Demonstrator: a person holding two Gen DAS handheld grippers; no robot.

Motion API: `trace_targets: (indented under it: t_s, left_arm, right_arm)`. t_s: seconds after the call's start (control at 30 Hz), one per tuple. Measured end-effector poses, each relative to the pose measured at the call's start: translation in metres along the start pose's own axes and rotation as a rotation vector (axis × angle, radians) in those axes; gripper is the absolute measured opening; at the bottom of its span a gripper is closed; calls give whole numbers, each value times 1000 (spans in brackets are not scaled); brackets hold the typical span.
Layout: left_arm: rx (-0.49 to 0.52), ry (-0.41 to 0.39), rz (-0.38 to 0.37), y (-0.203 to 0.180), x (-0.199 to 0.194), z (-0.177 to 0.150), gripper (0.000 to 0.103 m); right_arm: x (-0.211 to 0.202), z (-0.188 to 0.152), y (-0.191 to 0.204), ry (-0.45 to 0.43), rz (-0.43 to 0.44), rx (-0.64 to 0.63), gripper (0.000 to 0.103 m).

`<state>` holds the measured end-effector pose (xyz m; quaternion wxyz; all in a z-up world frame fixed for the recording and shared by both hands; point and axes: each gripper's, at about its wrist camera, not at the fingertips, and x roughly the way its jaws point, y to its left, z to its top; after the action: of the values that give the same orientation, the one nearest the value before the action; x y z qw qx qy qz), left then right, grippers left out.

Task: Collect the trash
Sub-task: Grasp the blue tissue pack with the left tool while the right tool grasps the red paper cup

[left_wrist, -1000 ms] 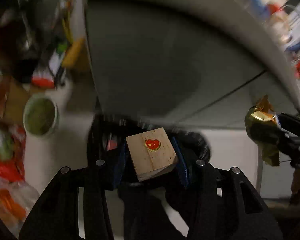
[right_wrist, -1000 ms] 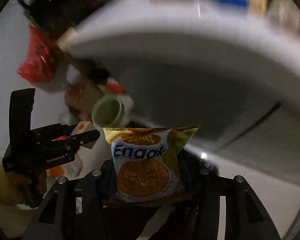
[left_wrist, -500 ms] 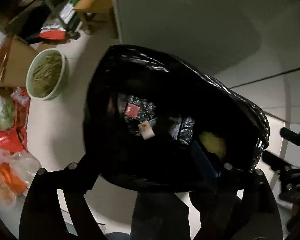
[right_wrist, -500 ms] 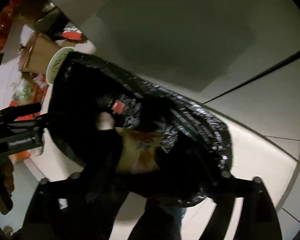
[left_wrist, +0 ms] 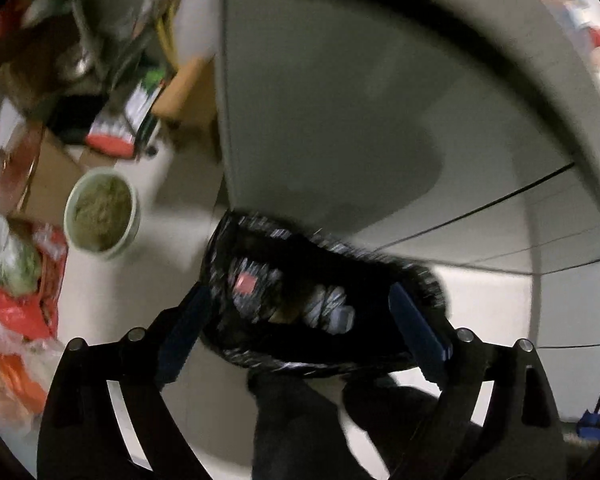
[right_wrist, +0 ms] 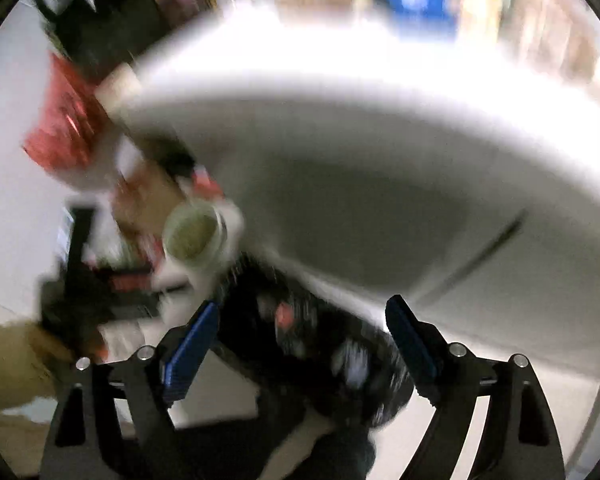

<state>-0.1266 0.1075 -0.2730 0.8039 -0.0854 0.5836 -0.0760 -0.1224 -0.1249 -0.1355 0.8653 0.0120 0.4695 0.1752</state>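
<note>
Bin bag [left_wrist: 324,304] beside table edge [left_wrist: 224,120] (floor adjacent)

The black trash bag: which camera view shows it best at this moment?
The left wrist view shows the black trash bag best: its open mouth and some trash inside are fairly sharp, framed by the empty left gripper. In the right wrist view the bag is heavily blurred and partly cut off behind the empty right gripper.
</note>
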Motion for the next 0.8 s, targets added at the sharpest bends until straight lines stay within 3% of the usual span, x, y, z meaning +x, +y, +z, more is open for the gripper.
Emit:
trace_targets:
  t_s: [0.13,0.2,0.27,0.43,0.57,0.67,0.8]
  left_arm:
    - [46,-59,-61,-30,-32,10,88]
    - [65,-81,-86,-45,-42,15,88]
    - [85,-104,-101,-58,-50,21,88]
    - [123,-140,-108,-76,-62,33,88]
    - [127,-179,-118,-86,-76,38,88]
    - [110,-199,-139,-89,-80,49,88]
    - [103,-237,-200,-111,-91,68,88]
  right_arm:
    - [-62,57,-36,-262,-164,85,97]
    - [-68,78,-66,-310,-258,161,97]
    - [-67,95,-96,-329,-289,221,97]
    - [-26,130,-150,-245,-290,314,98]
    - [5,136,-165,-161,-307,305,97]
    - [13,138,-174,-119,-246,323,63]
    - [-11,133,-169,-177,-219,334,55]
